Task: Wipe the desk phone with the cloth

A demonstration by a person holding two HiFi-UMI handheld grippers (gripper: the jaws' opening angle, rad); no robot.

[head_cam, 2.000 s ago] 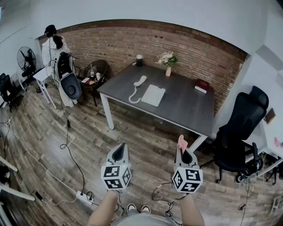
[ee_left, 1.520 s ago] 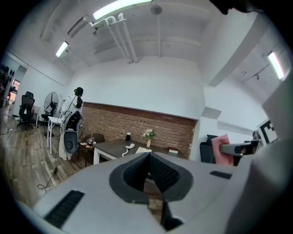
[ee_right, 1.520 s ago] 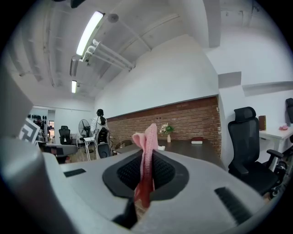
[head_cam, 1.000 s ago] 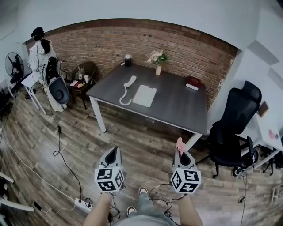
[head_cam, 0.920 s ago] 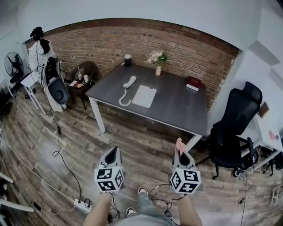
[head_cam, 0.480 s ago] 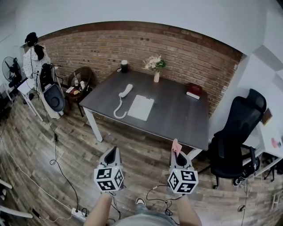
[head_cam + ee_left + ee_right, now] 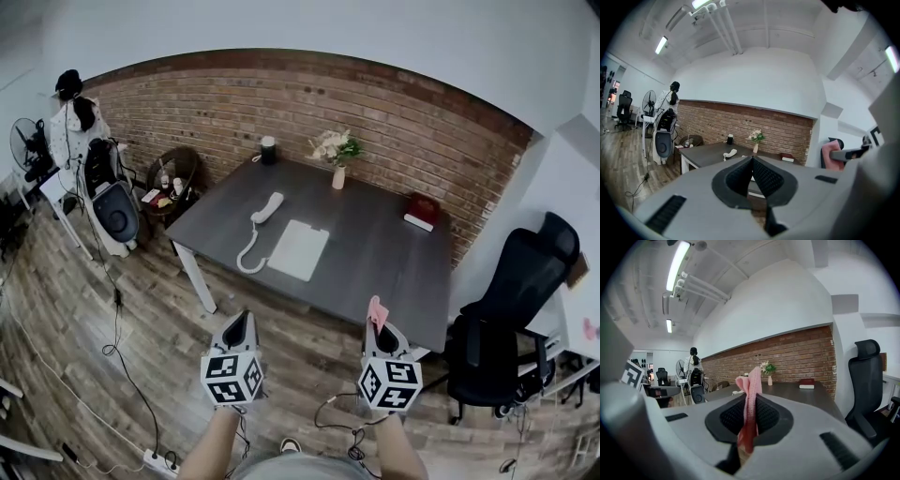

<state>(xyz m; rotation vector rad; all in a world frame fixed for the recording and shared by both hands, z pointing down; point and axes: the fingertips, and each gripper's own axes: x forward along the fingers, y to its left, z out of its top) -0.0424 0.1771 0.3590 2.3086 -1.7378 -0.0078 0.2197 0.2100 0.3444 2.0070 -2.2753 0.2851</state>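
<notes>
cloth (image 7: 749,383) base hidden in right tongs (image 7: 750,401), desk phone (image 7: 267,208) detail too small

Holds left gripper (image 7: 241,319) low at near left, jaws together; pinches pink cloth (image 7: 378,310) in right gripper (image 7: 381,328) at near right.

No legible text, no readable labels, brands or numbers

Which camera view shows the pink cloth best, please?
The right gripper view: the pink cloth stands at its centre, clamped in the jaws of the right gripper. The head view shows only its small tip; the left gripper view shows a pink patch at right.
</notes>
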